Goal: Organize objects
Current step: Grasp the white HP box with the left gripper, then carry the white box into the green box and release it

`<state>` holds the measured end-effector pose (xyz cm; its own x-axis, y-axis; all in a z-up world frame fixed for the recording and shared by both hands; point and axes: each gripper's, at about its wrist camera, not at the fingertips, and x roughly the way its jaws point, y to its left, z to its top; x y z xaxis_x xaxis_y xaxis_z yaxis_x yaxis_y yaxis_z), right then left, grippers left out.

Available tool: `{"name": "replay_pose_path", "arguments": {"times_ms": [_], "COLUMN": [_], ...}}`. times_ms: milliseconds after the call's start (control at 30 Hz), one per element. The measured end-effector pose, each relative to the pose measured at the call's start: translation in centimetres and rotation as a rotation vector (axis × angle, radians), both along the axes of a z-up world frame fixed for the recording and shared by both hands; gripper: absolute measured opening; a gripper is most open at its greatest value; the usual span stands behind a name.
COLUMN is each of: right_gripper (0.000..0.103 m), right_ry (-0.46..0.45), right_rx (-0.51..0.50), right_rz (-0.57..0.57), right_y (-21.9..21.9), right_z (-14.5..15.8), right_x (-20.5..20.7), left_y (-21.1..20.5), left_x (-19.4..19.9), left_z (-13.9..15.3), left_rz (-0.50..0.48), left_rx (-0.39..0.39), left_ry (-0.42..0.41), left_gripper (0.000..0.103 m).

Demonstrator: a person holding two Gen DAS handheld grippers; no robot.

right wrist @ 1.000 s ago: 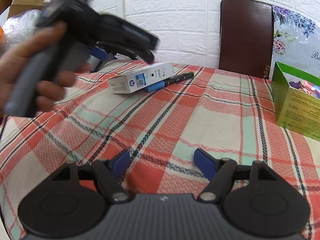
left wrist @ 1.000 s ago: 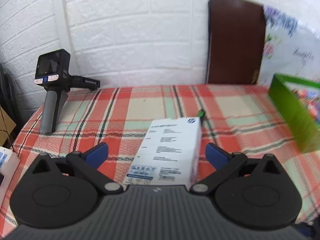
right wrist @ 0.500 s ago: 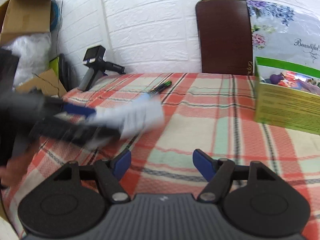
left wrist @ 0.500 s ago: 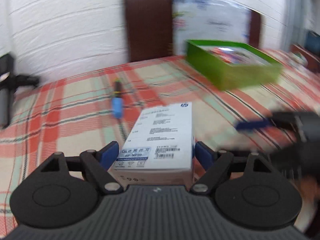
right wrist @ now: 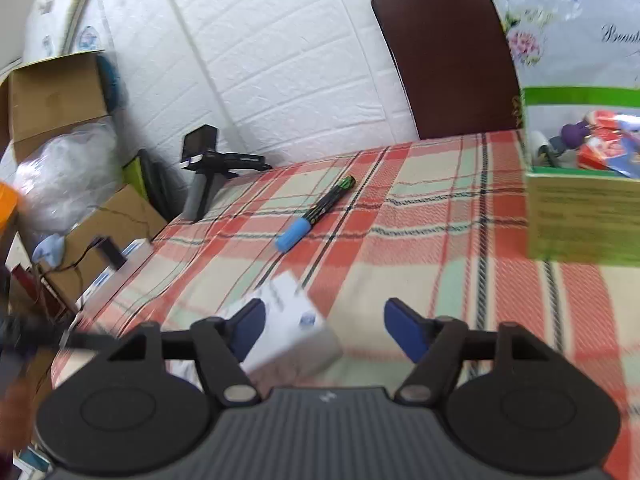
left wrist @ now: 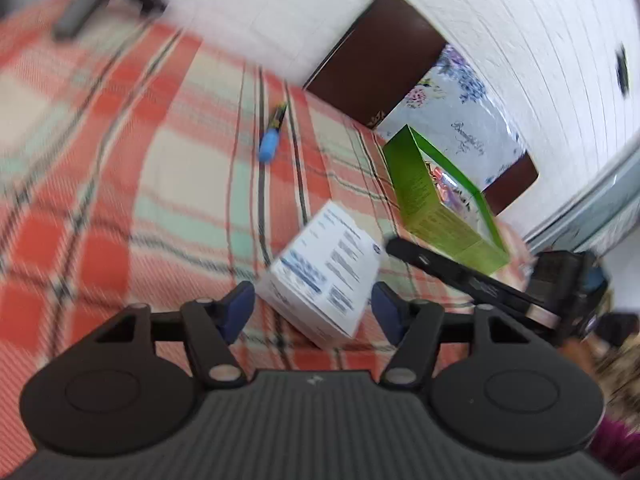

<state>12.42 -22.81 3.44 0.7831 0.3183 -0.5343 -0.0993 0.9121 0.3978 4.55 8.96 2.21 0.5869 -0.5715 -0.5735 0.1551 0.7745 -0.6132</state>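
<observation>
Left gripper (left wrist: 313,311) jaws closing around tilted white box (left wrist: 326,272) — contact unclear, right gripper (right wrist: 325,328) closing, empty

We see a table under a red, cream and mint plaid cloth (right wrist: 420,240). On it lie a blue-capped marker (right wrist: 316,213), a green open box (right wrist: 580,220) and a handheld black device with a grey grip (right wrist: 206,178).

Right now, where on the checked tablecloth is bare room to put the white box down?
The widest free patch is the cloth between the blue-capped marker and the green box. Another lies left of the marker, toward the spare handheld gripper standing near the wall. It is crowded in front, where the white box sits between the left gripper jaws, near the right gripper.
</observation>
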Motion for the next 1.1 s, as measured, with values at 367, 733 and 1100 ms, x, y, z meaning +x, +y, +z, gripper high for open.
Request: {"name": "replay_pose_path", "arguments": {"times_ms": [367,733,1100], "right_gripper": [0.047,0.073,0.066], "right_ry": [0.099,-0.012,-0.165], "right_rx": [0.173,-0.346,-0.428], "right_rz": [0.100,0.265,-0.108], "right_y": [0.3,7.4,-2.6], "right_z": [-2.2,-1.6,3.6], "right_x": [-2.5,-5.7,-7.2], "left_y": [-3.6,-3.7,-17.2], "left_x": [1.9,1.8,7.6], "left_z": [-2.4,-2.0,5.9], "left_rz": [0.029,-0.049,-0.229], "left_rx": [0.069,0.160,0.220], "left_ry": [0.056,0.025,-0.238], "left_gripper": [0.057,0.059,0.059]}}
